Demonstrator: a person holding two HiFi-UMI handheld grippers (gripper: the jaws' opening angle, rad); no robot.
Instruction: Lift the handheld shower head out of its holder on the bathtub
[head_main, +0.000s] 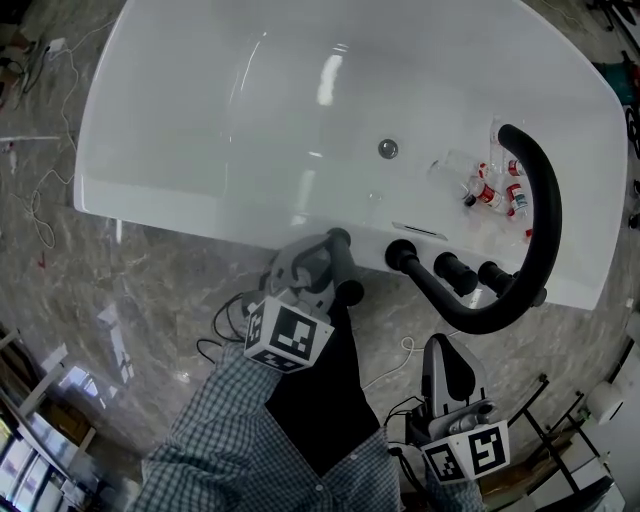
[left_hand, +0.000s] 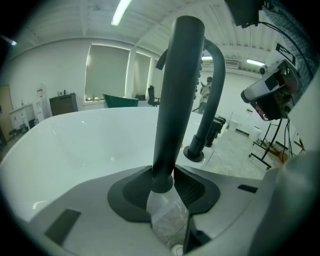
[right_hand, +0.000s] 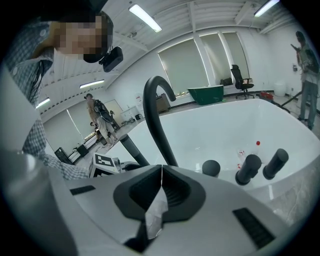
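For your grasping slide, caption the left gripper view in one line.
Left gripper straddles the dark shower head, jaws apart, with the white bathtub behind.

bathtub (head_main: 200, 120): glossy white, smooth | shower head (left_hand: 177, 100): matt black | floor (head_main: 150, 290): polished grey veined stone | sleeve (head_main: 230, 420): checked cloth

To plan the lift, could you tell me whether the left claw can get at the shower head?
Likely yes: the left claw stands open with the dark shower head between its jaws, and nothing blocks it.
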